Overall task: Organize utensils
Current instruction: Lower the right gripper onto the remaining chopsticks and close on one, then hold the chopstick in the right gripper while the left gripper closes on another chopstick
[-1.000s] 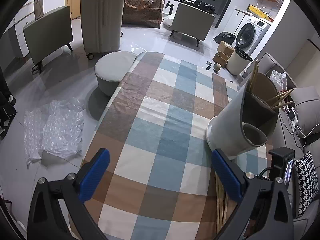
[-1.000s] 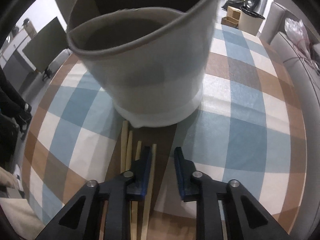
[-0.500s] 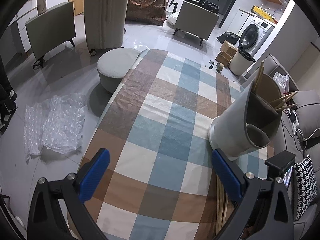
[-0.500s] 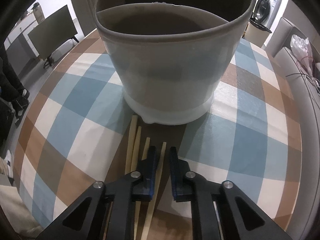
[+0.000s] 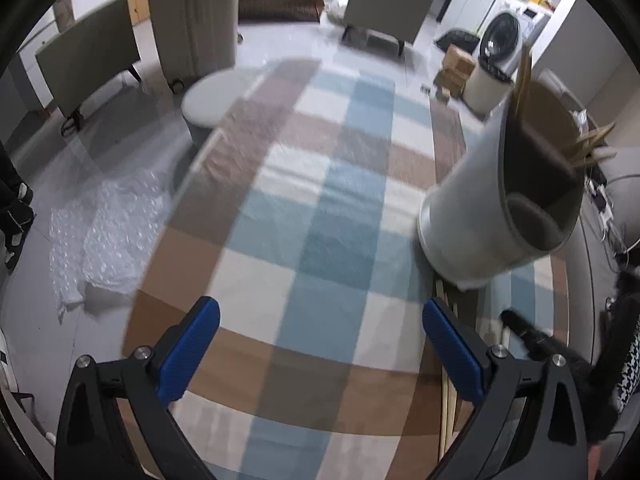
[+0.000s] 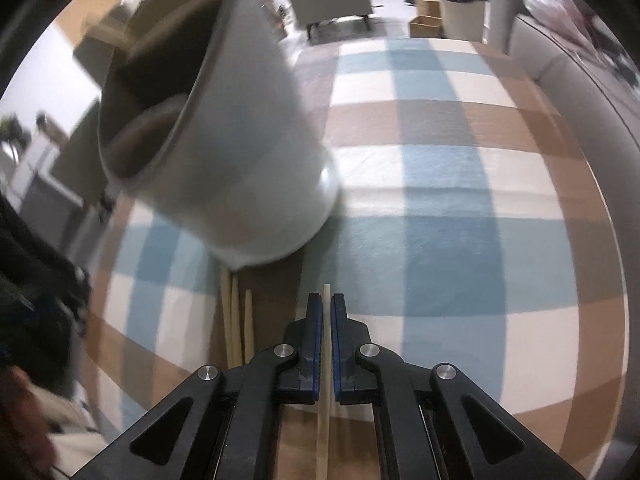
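My right gripper (image 6: 327,300) is shut on a single wooden chopstick (image 6: 325,396), which runs back between its blue pads. Three more chopsticks (image 6: 237,320) lie on the checked tablecloth to its left. Just ahead and left stands the white utensil holder (image 6: 240,152) with dark inner compartments. In the left wrist view the same holder (image 5: 472,216) stands at the right with several chopsticks (image 5: 588,148) sticking out of it. My left gripper (image 5: 320,340) hangs open over the cloth with nothing between its fingers. The right gripper's black arm (image 5: 536,340) shows at the lower right there.
The checked tablecloth (image 5: 312,208) covers a long table. A grey stool (image 5: 212,96) stands at its far left corner, bubble wrap (image 5: 104,232) lies on the floor to the left, and a grey sofa (image 6: 560,60) runs along the right side.
The right gripper closed on one chopstick and carried it right, away from the other three; its wrist rolled, so the holder now looks tilted. The left gripper sank slightly, still open.
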